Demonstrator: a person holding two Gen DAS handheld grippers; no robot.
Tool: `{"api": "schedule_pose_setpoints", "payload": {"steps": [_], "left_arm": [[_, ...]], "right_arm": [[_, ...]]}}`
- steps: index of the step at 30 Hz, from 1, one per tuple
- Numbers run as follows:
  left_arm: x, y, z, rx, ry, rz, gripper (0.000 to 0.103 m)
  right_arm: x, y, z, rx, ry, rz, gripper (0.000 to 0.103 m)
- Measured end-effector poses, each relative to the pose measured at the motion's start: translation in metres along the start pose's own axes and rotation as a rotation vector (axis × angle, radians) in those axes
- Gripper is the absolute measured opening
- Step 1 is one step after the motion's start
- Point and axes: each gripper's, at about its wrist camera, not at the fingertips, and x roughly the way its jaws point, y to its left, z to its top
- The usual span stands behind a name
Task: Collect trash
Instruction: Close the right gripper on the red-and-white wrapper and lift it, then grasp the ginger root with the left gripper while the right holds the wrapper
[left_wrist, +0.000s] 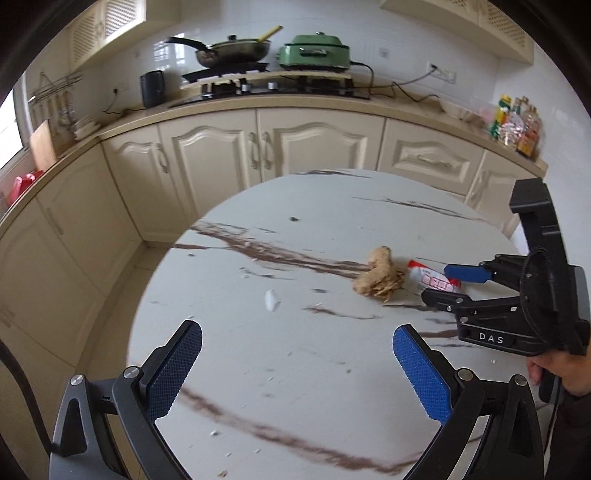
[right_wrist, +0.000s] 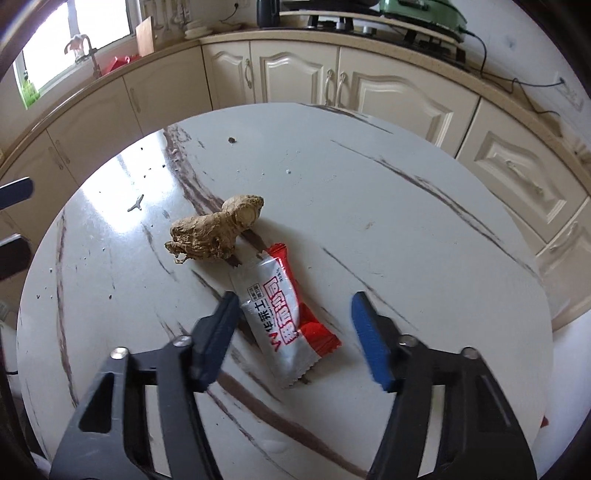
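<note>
Ginger (right_wrist: 216, 232), a knobbly tan root, lies left of centre on the round white marble-look table (right_wrist: 406, 221) in the right wrist view, its cut end turned to the upper right. Just right of it and a little lower lies a wrapper (right_wrist: 284, 314), silver-white with red ends and red print, flat on the table and running from upper left to lower right; its upper end is close beside the ginger.

The right hand-held gripper (right_wrist: 293, 321) points down at the wrapper with its jaws partly apart. The wrapper sits between them: the left finger looks to be at its edge, the right one stands clear of it, so nothing is gripped.

In the left wrist view, the left hand-held gripper (left_wrist: 297, 339) fills the lower frame, jaws wide apart and holding nothing, over bare table (left_wrist: 295, 229). A small white scrap (left_wrist: 271, 299) lies above its left finger. Ginger (left_wrist: 376, 275) and wrapper (left_wrist: 430, 277) show at right, with the right hand-held gripper (left_wrist: 445, 282) reaching in from the right edge.

On the counter at the top, a pan (left_wrist: 232, 51) stands left of a green cooker (left_wrist: 316, 51).
</note>
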Motion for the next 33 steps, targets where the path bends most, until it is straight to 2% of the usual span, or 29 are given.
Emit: {"api": "schedule_pose_setpoints", "payload": {"steps": [2, 4, 5, 6, 9, 10, 11, 16, 18, 19, 21, 24, 28, 30, 32, 33], "left_arm": [[0.017, -0.005, 0.014, 0.014, 0.009, -0.012, 0.102], [0.031, -0.014, 0.02, 0.022, 0.012, -0.041, 0.102], [0.043, -0.016, 0.033, 0.02, 0.025, -0.053, 0.102], [0.05, -0.024, 0.024, 0.022, 0.03, -0.06, 0.102], [0.084, -0.036, 0.038, 0.036, 0.067, -0.089, 0.102], [0.088, -0.042, 0.027, 0.033, 0.079, -0.105, 0.102], [0.096, -0.042, 0.029, 0.026, 0.093, -0.125, 0.102], [0.127, -0.056, 0.031, 0.036, 0.113, -0.11, 0.1], [0.138, -0.059, 0.035, 0.052, 0.133, -0.104, 0.083], [0.142, -0.06, 0.039, 0.067, 0.131, -0.09, 0.082], [0.145, -0.066, 0.043, 0.076, 0.133, -0.081, 0.063], [0.148, -0.069, 0.048, 0.088, 0.116, -0.091, 0.047], [0.151, -0.069, 0.05, 0.111, 0.09, -0.089, 0.046], [0.144, -0.077, 0.036, 0.11, 0.083, -0.098, 0.046], [0.136, -0.07, 0.028, 0.085, 0.082, -0.137, 0.045], [0.117, -0.058, 0.014, 0.07, 0.082, -0.151, 0.045]], "right_arm": [[-0.003, -0.004, -0.005, -0.001, -0.007, 0.005, 0.029], [-0.009, -0.01, -0.009, 0.011, -0.016, 0.022, 0.019], [-0.013, -0.012, -0.013, 0.019, -0.02, 0.022, 0.018], [-0.017, -0.015, -0.013, 0.024, -0.024, 0.011, 0.017], [-0.028, -0.029, -0.024, 0.074, -0.04, 0.011, 0.016], [-0.03, -0.032, -0.027, 0.082, -0.045, 0.012, 0.016], [-0.032, -0.035, -0.03, 0.091, -0.047, 0.012, 0.015], [-0.037, -0.047, -0.035, 0.129, -0.058, 0.035, 0.015], [-0.037, -0.05, -0.035, 0.139, -0.066, 0.043, 0.015], [-0.037, -0.05, -0.035, 0.141, -0.064, 0.044, 0.015], [-0.038, -0.049, -0.036, 0.147, -0.069, 0.048, 0.015], [-0.038, -0.046, -0.037, 0.151, -0.068, 0.06, 0.015], [-0.038, -0.041, -0.038, 0.155, -0.069, 0.078, 0.015], [-0.039, -0.039, -0.038, 0.155, -0.07, 0.077, 0.015], [-0.042, -0.037, -0.039, 0.162, -0.078, 0.082, 0.015], [-0.043, -0.036, -0.039, 0.164, -0.078, 0.085, 0.015]]}}
